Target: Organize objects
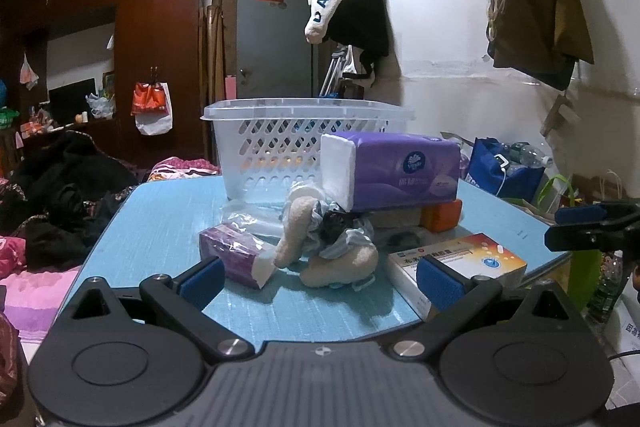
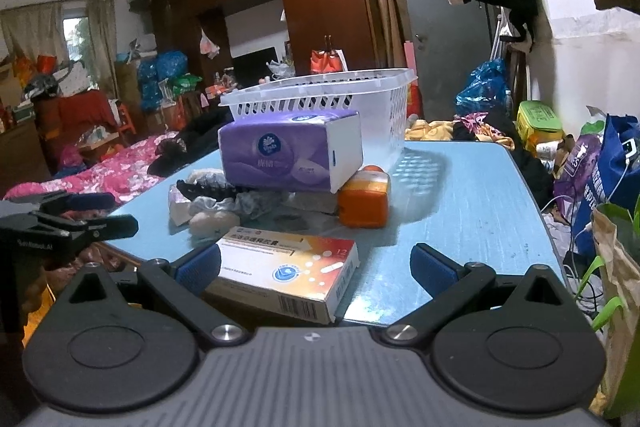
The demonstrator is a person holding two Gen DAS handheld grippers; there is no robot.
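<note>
A clear plastic basket [image 1: 308, 131] [image 2: 320, 95] stands at the far side of the blue table [image 1: 160, 227] [image 2: 472, 195]. In front of it a big purple tissue pack [image 1: 396, 171] [image 2: 288, 151] rests on an orange box [image 1: 442, 213] [image 2: 364, 201]. A small purple tissue pack [image 1: 234, 253], beige socks [image 1: 292, 231] [image 2: 208, 221] and crumpled cloth lie nearer. A medicine box [image 1: 456, 263] [image 2: 288, 267] lies at the near edge. My left gripper [image 1: 320, 281] is open, short of the socks. My right gripper [image 2: 316, 267] is open, its left finger beside the medicine box.
A bed with pink bedding [image 2: 100, 171] and dark clothes [image 1: 60, 195] lies left of the table. Bags [image 2: 600, 163] and a plant [image 2: 616, 267] crowd the floor on the right. A wardrobe [image 1: 156, 39] and a grey door [image 1: 272, 35] stand behind.
</note>
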